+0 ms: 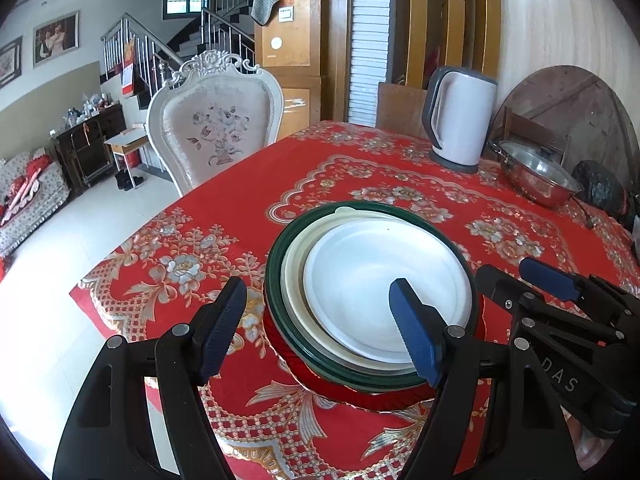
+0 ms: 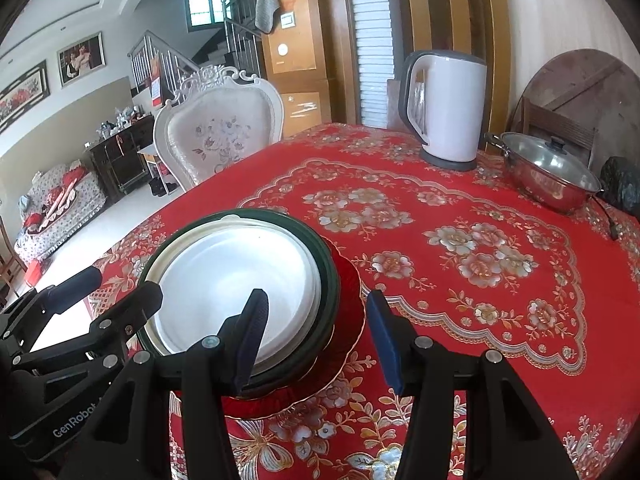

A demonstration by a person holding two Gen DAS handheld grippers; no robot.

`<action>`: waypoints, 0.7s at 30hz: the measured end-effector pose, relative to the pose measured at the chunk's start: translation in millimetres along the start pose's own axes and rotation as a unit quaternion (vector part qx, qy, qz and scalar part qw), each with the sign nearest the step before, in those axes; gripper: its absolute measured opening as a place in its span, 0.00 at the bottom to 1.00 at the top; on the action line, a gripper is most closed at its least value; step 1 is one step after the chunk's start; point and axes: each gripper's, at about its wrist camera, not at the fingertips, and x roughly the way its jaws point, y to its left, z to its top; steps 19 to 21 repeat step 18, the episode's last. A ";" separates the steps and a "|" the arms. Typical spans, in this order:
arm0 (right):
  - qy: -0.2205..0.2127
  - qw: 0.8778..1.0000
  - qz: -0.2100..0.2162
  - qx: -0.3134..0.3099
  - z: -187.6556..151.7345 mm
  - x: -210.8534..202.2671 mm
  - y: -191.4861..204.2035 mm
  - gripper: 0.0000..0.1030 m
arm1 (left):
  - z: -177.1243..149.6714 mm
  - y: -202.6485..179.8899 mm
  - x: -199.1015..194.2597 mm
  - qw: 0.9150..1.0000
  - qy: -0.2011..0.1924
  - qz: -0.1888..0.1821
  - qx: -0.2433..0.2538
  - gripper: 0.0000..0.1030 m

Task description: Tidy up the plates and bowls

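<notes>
A stack of dishes sits on the red flowered tablecloth point(image 1: 400, 168). A white plate point(image 1: 360, 280) is on top, over a cream plate point(image 1: 294, 276), a green-rimmed dish point(image 1: 276, 264) and a red plate point(image 1: 380, 400) at the bottom. My left gripper point(image 1: 318, 292) is open; its fingers straddle the stack's near left rim without touching it. My right gripper point(image 2: 316, 300) is also open. One of its fingers hangs over the white plate point(image 2: 224, 280) and the other stands outside the red plate point(image 2: 348, 300), neither pressing. Each gripper shows in the other's view: the right point(image 1: 506, 268) and the left point(image 2: 124, 280).
A white electric kettle point(image 1: 460, 120) and a steel pot with a glass lid point(image 1: 536, 176) stand at the table's far right, next to a dark lump point(image 1: 600, 188). An ornate white chair point(image 1: 216, 128) is at the far left side. The table edge drops to the floor on the left.
</notes>
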 end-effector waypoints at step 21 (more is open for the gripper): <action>0.005 1.000 0.001 0.004 -1.2 1.6 -2.3 0.50 | 0.6 0.4 -4.0 1.000 -0.027 -0.001 0.009 0.73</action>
